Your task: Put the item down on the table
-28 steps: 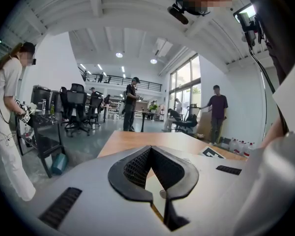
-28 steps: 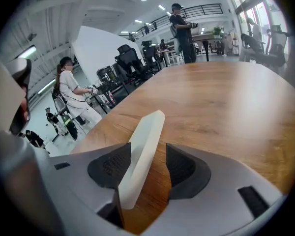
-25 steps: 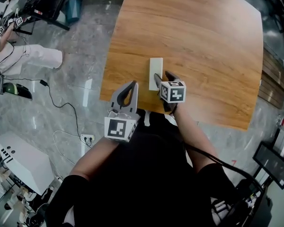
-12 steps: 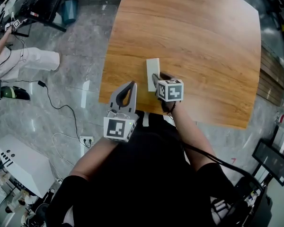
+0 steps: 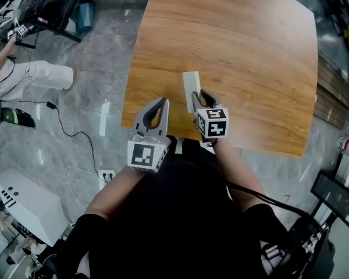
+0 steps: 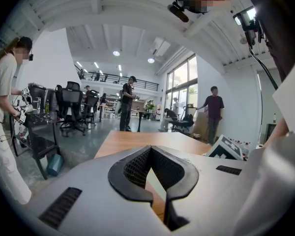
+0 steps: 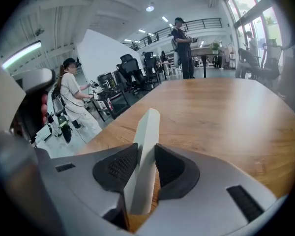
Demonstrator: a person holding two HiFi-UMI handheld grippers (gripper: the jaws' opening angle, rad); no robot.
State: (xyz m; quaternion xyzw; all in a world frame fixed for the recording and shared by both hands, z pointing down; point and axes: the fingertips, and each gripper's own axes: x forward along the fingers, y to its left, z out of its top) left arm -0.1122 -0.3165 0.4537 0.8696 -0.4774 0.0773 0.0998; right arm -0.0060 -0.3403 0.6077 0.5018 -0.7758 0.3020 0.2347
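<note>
The left gripper (image 5: 161, 104) hangs over the table's (image 5: 250, 51) near edge, close to its near left corner. Its jaws are closed tip to tip with nothing between them. Just to its right, above the same near edge, a white block (image 5: 191, 85) stands tilted. The right gripper (image 5: 199, 97) has it clamped low down: its jaws have just been closing, and both pads press the block's sides.

The grey left gripper (image 5: 161, 103) hangs at the near edge of the brown wooden table (image 5: 250, 57), jaws together. Just beside it the grey right gripper (image 5: 199, 96) tilts downward, its jaws just closing onto a flat white block (image 5: 191, 85).
</note>
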